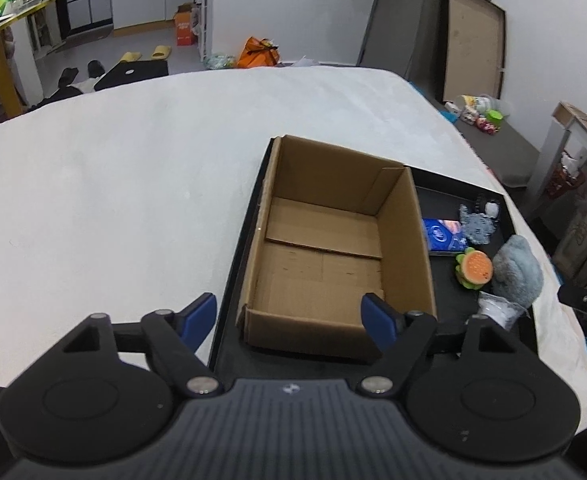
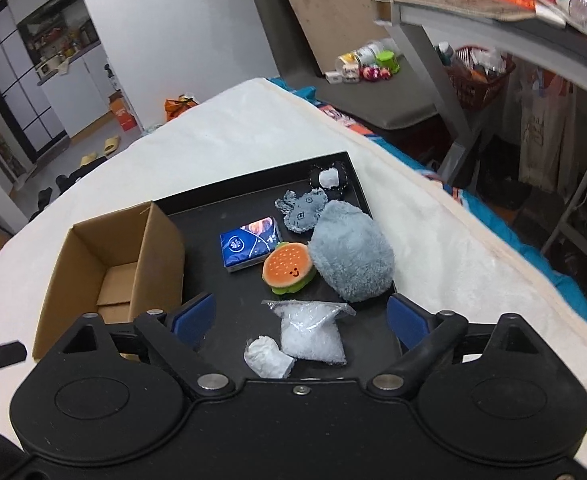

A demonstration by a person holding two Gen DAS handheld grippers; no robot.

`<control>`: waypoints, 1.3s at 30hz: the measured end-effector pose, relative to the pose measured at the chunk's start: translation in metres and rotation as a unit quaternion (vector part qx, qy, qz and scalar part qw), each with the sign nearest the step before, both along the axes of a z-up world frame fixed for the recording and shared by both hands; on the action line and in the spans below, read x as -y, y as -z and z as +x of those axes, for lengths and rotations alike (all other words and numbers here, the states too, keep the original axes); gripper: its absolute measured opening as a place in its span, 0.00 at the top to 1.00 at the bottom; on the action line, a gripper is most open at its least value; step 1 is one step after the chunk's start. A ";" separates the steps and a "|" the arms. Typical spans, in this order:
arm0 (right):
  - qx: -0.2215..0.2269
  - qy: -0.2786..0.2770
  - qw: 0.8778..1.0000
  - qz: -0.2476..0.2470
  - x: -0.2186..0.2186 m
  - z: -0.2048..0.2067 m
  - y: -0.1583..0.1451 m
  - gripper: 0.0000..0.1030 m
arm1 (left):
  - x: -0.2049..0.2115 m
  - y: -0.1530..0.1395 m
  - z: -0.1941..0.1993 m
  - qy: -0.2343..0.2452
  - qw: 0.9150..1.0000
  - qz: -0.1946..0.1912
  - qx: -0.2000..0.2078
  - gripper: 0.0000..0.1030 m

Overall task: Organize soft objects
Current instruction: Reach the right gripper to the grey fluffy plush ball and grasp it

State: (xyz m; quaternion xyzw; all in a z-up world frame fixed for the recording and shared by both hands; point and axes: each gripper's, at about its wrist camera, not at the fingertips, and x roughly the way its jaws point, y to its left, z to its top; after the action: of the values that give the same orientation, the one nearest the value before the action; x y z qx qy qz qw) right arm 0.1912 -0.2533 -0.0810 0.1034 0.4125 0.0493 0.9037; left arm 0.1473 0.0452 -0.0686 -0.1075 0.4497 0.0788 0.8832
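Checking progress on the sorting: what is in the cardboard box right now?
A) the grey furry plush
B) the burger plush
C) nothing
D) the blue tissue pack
C: the cardboard box shows only its bare bottom; the soft items all lie beside it on the black tray.

A shallow black tray [image 2: 357, 184] lies on a white blanket-covered bed. At its left end stands an open brown cardboard box [image 2: 105, 256], upright and empty, flaps folded down inside. To the right of the box, soft items lie loose on the tray floor. A blue tissue pack [image 2: 249, 249] lies flat. Touching it is a small plush burger [image 2: 289, 272], orange top facing up, tilted. A large fluffy grey plush [image 2: 351, 252] sits beside the burger at the tray's right edge. Behind them lie a flat grey felt animal [image 2: 303, 210] and a small black-and-white pouch [image 2: 329, 178]. Nearest the camera lie a clear bag of white filling [image 2: 313, 334] and a crumpled white wad [image 2: 267, 358].
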 end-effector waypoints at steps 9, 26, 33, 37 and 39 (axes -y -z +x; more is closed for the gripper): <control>-0.030 0.043 0.999 0.003 0.008 0.036 0.021 0.18 | -0.009 0.020 0.023 -0.017 1.000 -0.004 -0.025 0.39; -0.051 0.031 0.996 -0.060 -0.003 0.079 0.069 0.18 | -0.017 0.050 0.053 -0.029 0.997 0.018 -0.068 0.49; -0.045 0.026 0.995 -0.085 -0.005 0.089 0.076 0.19 | -0.016 0.054 0.061 -0.026 0.996 0.025 -0.078 0.57; -0.052 0.033 0.994 -0.085 -0.003 0.092 0.081 0.28 | -0.015 0.057 0.065 -0.029 0.996 0.028 -0.074 0.59; -0.049 0.030 0.994 -0.092 -0.006 0.092 0.081 0.33 | -0.015 0.060 0.067 -0.031 0.996 0.019 -0.076 0.63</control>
State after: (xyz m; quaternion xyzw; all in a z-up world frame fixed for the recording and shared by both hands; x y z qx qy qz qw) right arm 0.2835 -0.2477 -0.1622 0.0341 0.4555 -0.0214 0.8894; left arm 0.2139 0.0600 -0.1281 -0.0982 0.5106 0.1226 0.8454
